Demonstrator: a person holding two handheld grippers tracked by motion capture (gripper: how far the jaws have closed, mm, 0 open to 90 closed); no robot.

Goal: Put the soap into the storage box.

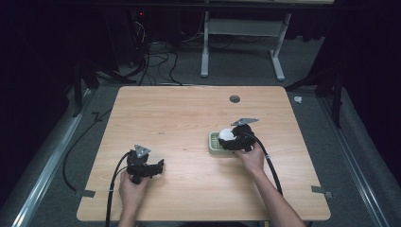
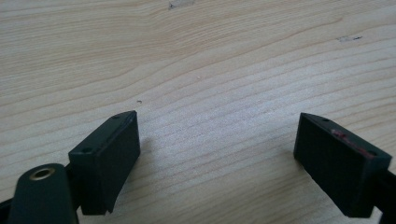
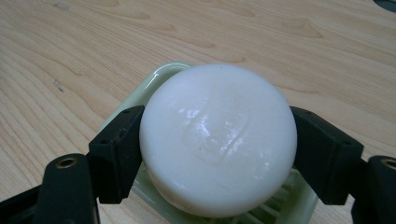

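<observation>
a light wooden tabletop (image 1: pixel 189 127) seen from above, with a person's two forearms entering from the bottom edge, each hand carrying a black gripper. right gripper (image 1: pixel 230 139): held over a pale green slatted soap dish (image 1: pixel 213 143) that rests on the right half of the tabletop; its fingers (image 3: pixel 116 151) pinch a round white bar of soap (image 3: pixel 218 137) from two opposite sides, the pads pressed against the soap's rim. in the right gripper view the soap is glossy, with a faint embossed mark on its upper face, and it sits directly above the dish, whose green rim (image 3: pixel 159 74) shows behind it and whose slats show beneath its lower edge; whether the soap touches the slats cannot be told. in the high view the soap (image 1: pixel 226 134) appears as a white spot at the upper edge of the dish, just in front of the right hand (image 1: pixel 252 158). left gripper (image 1: pixel 161 166): held by the left hand (image 1: pixel 132 187) near the front left part of the tabletop, well apart from the dish; in the left gripper view its fingers (image 2: pixel 109 158) stand spread wide with bare wood grain between them, pinching nothing. a cable (image 1: pixel 113 184) trails from the left gripper toward the bottom edge. a small dark round grommet (image 1: pixel 234 99) lies in the tabletop near its far edge.
</observation>
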